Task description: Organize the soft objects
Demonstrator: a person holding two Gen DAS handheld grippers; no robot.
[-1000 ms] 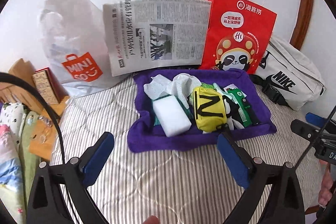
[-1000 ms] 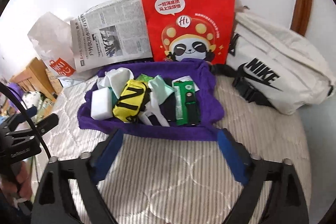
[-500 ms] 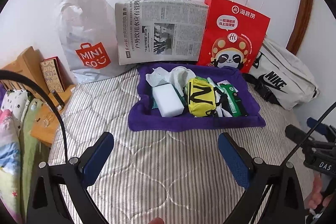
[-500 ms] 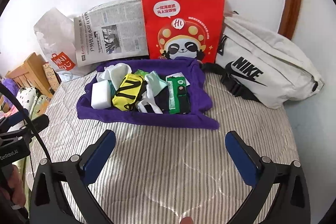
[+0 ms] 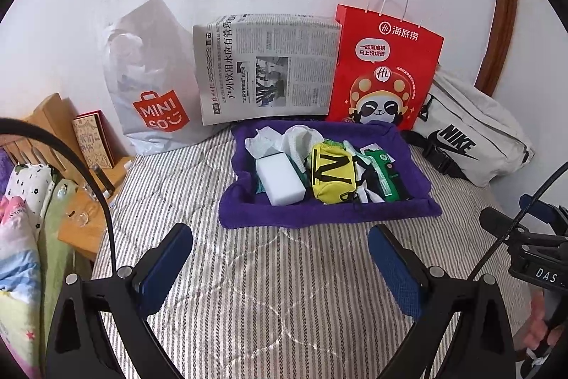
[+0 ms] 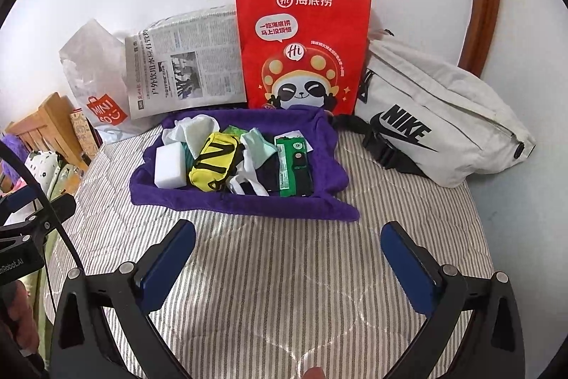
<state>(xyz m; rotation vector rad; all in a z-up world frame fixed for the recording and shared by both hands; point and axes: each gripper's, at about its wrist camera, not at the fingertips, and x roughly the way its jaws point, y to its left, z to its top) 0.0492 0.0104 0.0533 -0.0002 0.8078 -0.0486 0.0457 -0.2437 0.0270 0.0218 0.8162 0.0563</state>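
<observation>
The soft objects, a white sponge block (image 5: 280,178), yellow pouch (image 5: 332,174) and crumpled cloths (image 5: 284,139), lie packed in the purple towel tray (image 5: 319,214) on the striped bed (image 5: 248,272), at 12 o'clock from both grippers. The left gripper (image 5: 280,267) and right gripper (image 6: 287,263) hang wide open, holding nothing. This fits either sorting about to start or just finished.

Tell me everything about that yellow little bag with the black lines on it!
The yellow pouch is small and looks like soft fabric, with bold black stripes forming a zigzag like an N on top. It lies on its side, slanted, in the middle of the purple cloth tray on the striped bed. A white sponge block sits right beside it on one side, and white and pale green cloth pieces press against the other. No gripper touches it.
</observation>
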